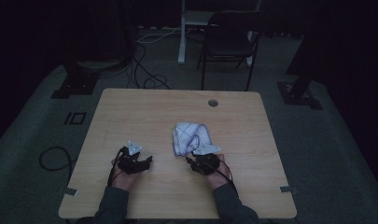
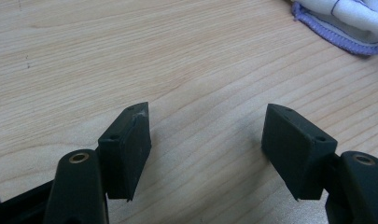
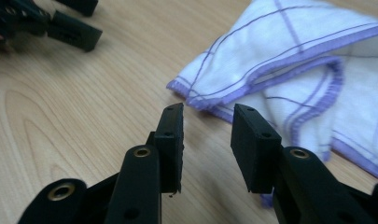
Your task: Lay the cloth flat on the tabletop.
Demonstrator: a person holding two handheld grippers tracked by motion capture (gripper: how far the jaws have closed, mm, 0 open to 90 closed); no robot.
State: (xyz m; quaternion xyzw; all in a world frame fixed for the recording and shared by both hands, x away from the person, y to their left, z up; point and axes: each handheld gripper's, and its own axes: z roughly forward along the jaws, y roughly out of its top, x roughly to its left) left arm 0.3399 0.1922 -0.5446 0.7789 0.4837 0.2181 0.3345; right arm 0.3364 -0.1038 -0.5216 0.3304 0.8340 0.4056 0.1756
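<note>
Right gripper view: right gripper (image 3: 205, 140) jaws parted, empty, just short of the purple-edged checked cloth (image 3: 289, 70). Left gripper (image 2: 205, 140) spread wide over bare wooden table (image 2: 130, 56).

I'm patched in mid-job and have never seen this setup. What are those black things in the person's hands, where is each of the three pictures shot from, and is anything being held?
There is no robot here. A person sits at a wooden table and holds a hand-operated two-jaw tool in each hand.

The high view looks down from above the person's side: the left gripper is on the left, the right gripper on the right.

The other two pictures come from small cameras riding on the tools, looking along their black jaws. In the left gripper view, the left gripper stands wide open over bare wood. In the right gripper view, the right gripper is open, its jaws just short of the cloth's edge.

The only item on the table is a crumpled white cloth with purple lines and trim. Nothing is held.
</note>
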